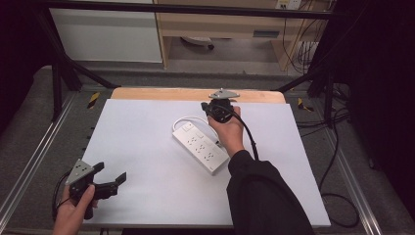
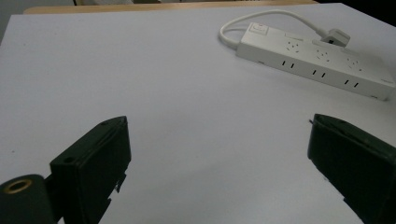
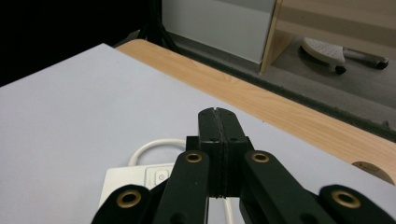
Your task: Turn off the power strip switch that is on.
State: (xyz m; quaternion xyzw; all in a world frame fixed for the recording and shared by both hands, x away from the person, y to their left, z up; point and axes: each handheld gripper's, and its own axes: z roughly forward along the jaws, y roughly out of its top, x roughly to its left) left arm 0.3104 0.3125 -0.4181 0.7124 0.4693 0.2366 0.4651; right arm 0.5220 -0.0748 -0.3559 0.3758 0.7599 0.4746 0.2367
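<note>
White power strip (image 1: 200, 147) sits mid-frame on the table (image 1: 147, 186), cord looped at its upper end. Right gripper (image 1: 219, 111) hovers just above that end, jaws pressed together on nothing. Left gripper (image 1: 110, 180), lower left, gapes wide.

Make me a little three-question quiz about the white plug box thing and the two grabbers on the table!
1. True or false: the left gripper has its jaws shut tight.
2. Where is the right gripper? A) over the switch end of the power strip, B) down by the near left corner of the table, C) lying on the floor.
3. Fill in: the power strip's own cord loops round and its plug sits in one of the strip's ____.

Key
1. False: the jaws stand wide apart.
2. A.
3. Sockets.
</note>
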